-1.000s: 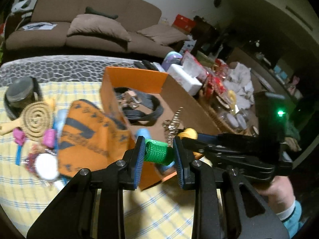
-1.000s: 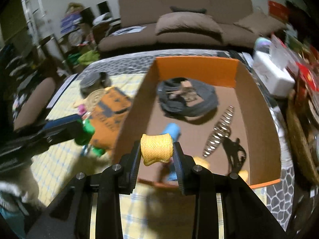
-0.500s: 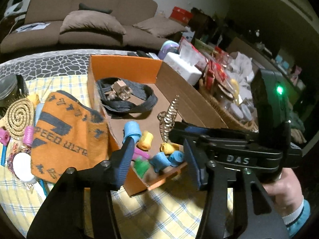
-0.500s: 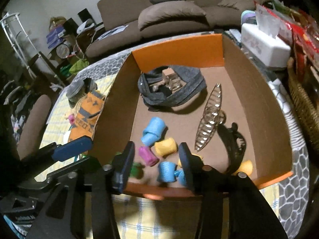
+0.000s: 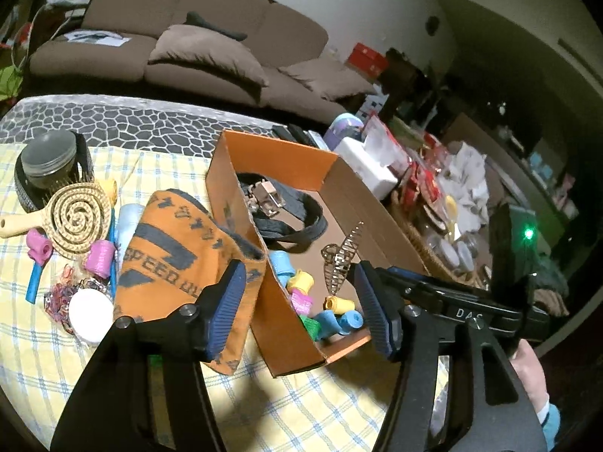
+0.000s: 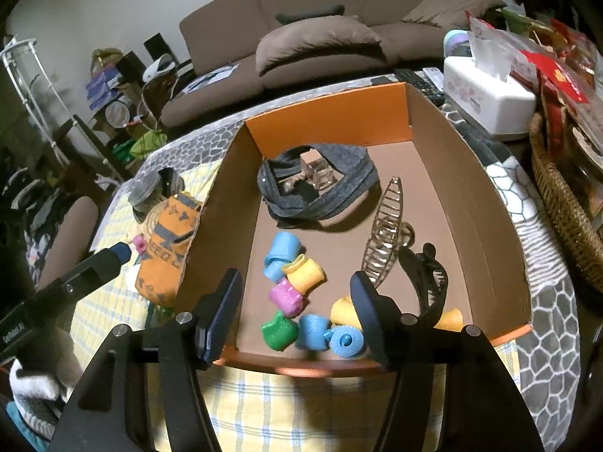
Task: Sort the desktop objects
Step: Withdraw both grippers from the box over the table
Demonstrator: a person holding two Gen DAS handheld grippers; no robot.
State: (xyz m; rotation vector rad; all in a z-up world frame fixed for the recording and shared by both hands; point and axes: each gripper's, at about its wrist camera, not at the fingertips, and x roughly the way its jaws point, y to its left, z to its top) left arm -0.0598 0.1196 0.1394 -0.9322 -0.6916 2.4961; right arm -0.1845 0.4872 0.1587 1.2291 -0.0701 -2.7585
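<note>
The orange cardboard box [image 6: 328, 109] holds several hair rollers near its front wall: a green roller [image 6: 278, 329], a yellow roller [image 6: 305, 273], blue and pink ones. My right gripper [image 6: 297, 312] hangs over that front wall, its jaws opening with nothing gripped. My left gripper [image 5: 301, 301] hovers at the box's [image 5: 233, 188] near corner, its jaws also opening and empty, and the green roller [image 5: 309, 326] lies below it. Two pink rollers [image 5: 100, 261] lie on the checked cloth left of the box.
A grey headband [image 6: 320, 188], gold clip [image 6: 384, 237] and black claw clip [image 6: 426, 278] lie in the box. An orange sock [image 5: 169, 256], spiral brush [image 5: 77, 218], white lid [image 5: 90, 314] and jar [image 5: 47, 156] lie to its left. Tissue box [image 6: 490, 101] and wicker basket [image 6: 561, 203] stand to its right.
Both grippers opened. The green roller left the left jaws and the yellow roller left the right jaws, and both now lie among the rollers in the box.
</note>
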